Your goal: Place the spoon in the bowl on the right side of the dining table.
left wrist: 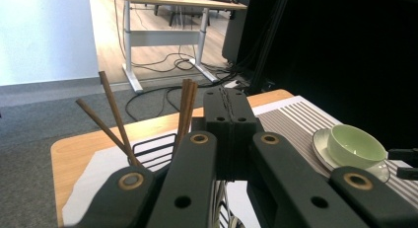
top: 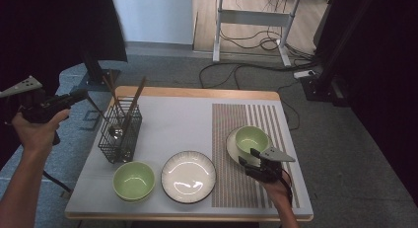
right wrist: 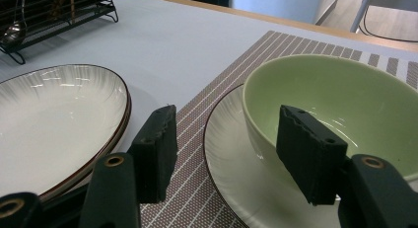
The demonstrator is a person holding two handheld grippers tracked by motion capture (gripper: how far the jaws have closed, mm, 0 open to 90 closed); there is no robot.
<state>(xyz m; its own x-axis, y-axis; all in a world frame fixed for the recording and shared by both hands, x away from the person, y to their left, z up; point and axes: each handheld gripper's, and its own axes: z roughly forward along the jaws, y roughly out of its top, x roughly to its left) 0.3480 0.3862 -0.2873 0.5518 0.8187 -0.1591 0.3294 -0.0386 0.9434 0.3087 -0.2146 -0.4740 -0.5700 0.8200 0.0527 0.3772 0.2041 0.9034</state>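
Placement appeared finished: green bowl (right wrist: 340, 99) sat on its saucer (right wrist: 231, 164), right of frame. I held right tongs (right wrist: 231, 149) apart astride the saucer rim; left tongs (left wrist: 230, 107) together. Next: withdraw cleanly.

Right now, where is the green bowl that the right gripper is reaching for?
The green bowl sits on a small plate on the striped mat, at the table's right side in the high view, just ahead of the open right gripper.

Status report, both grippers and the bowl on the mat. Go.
Left gripper shut, empty, off-table. Right gripper open beside pale green ceramic bowl on white saucer, not touching. Nothing blocking.
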